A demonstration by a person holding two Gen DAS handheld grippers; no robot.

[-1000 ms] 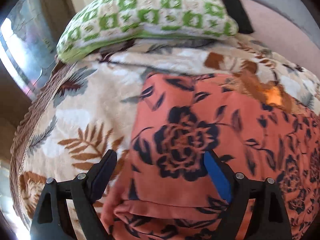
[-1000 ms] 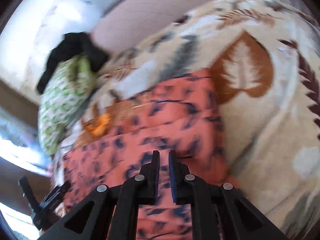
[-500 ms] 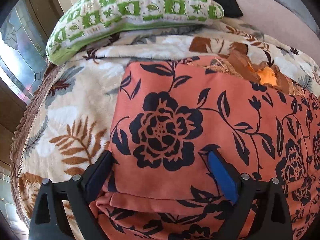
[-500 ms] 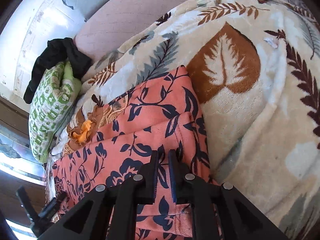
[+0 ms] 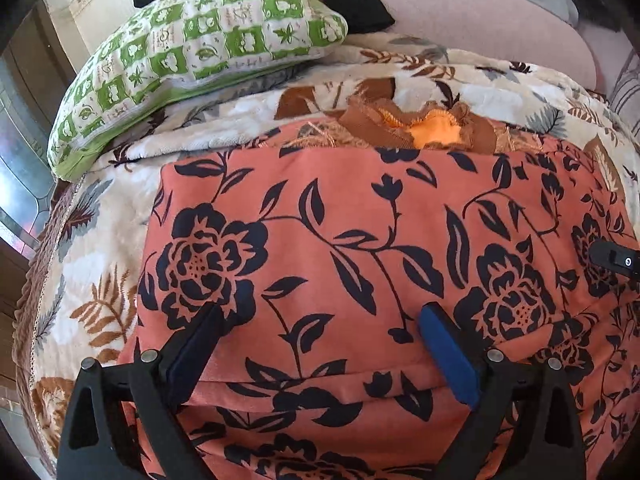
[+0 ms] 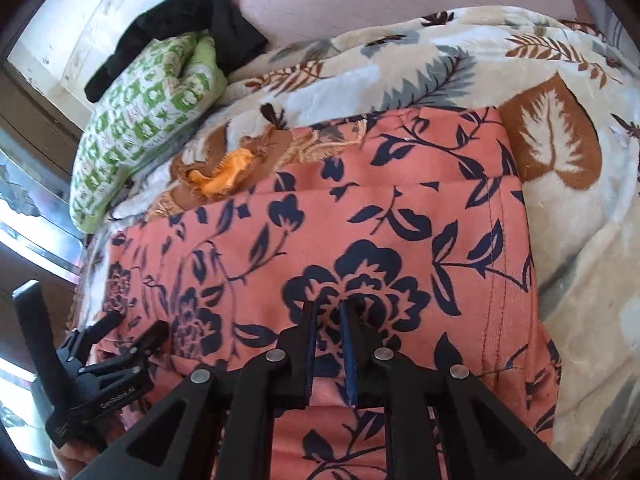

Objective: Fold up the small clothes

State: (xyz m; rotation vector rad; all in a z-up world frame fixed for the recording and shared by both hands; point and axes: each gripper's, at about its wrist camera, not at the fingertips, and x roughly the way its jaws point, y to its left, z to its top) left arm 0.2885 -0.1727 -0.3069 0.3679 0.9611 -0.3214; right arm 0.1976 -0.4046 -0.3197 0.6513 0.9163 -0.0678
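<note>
A salmon garment with a dark floral print [image 5: 360, 240] lies folded on a leaf-patterned blanket [image 5: 100, 280]; it also shows in the right wrist view [image 6: 380, 240]. Its orange and brown collar [image 5: 436, 130] pokes out at the far edge. My left gripper [image 5: 320, 320] is open just above the near fold, with fabric between its fingers but not pinched. My right gripper [image 6: 328, 308] is nearly shut over the garment's near right part, a narrow gap between the fingers; I cannot tell whether fabric is pinched. The left gripper [image 6: 120, 336] shows at the lower left of the right wrist view.
A green and white checked pillow [image 5: 192, 52] lies at the far left with a black cloth [image 6: 180, 20] on it. A pink mattress surface [image 5: 460, 16] lies beyond the blanket. A window [image 5: 16, 152] is at the left.
The garment's top layer has been carried away from me and laid flat, making a fold. Both grippers have moved forward over it. The left gripper stayed open, the right one stayed nearly shut.
</note>
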